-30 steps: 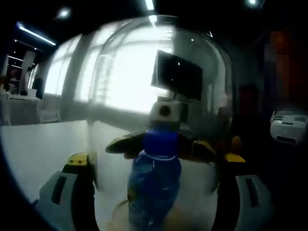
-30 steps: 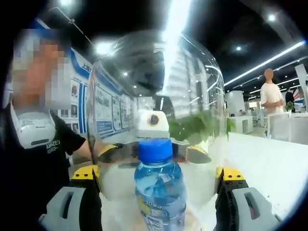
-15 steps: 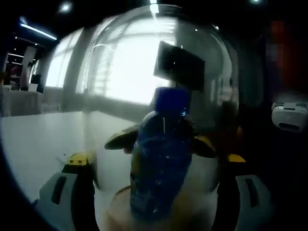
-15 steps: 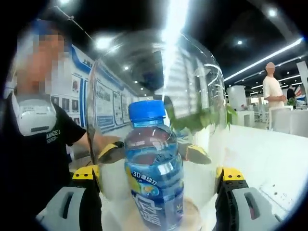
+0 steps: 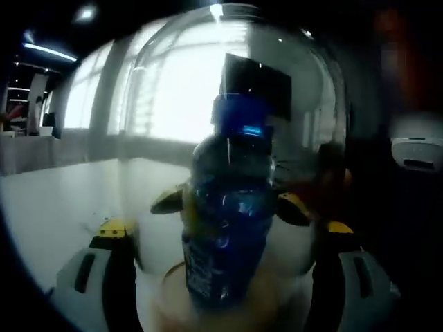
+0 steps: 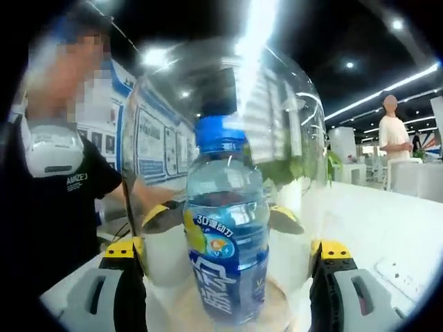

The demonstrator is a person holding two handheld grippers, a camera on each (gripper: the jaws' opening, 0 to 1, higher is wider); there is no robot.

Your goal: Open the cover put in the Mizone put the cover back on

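A clear glass dome cover [image 5: 173, 104] stands over a blue Mizone bottle [image 5: 228, 214] with a blue cap. The bottle is upright on a round wooden base [image 5: 166, 304]. My left gripper [image 5: 223, 228] is shut on the dome's two sides, its yellow-tipped jaws pressed against the glass. From the opposite side, my right gripper [image 6: 226, 247] is shut on the same dome [image 6: 291, 117], with the bottle [image 6: 227, 228] and base [image 6: 277, 308] inside. Through the glass, each view shows the other gripper's fingertips [image 5: 168, 200] [image 6: 160, 214] beside the bottle.
The base rests on a white table [image 5: 55, 207] [image 6: 374, 228]. A person in a black shirt [image 6: 62, 207] stands close behind on the left. Another person [image 6: 393, 131] stands far off at the right. A dark monitor [image 5: 256, 86] and a white device [image 5: 415, 152] lie beyond.
Both grippers have come down with the dome, so the bottle now reaches much higher inside it. More of the wooden base shows under the bottle.
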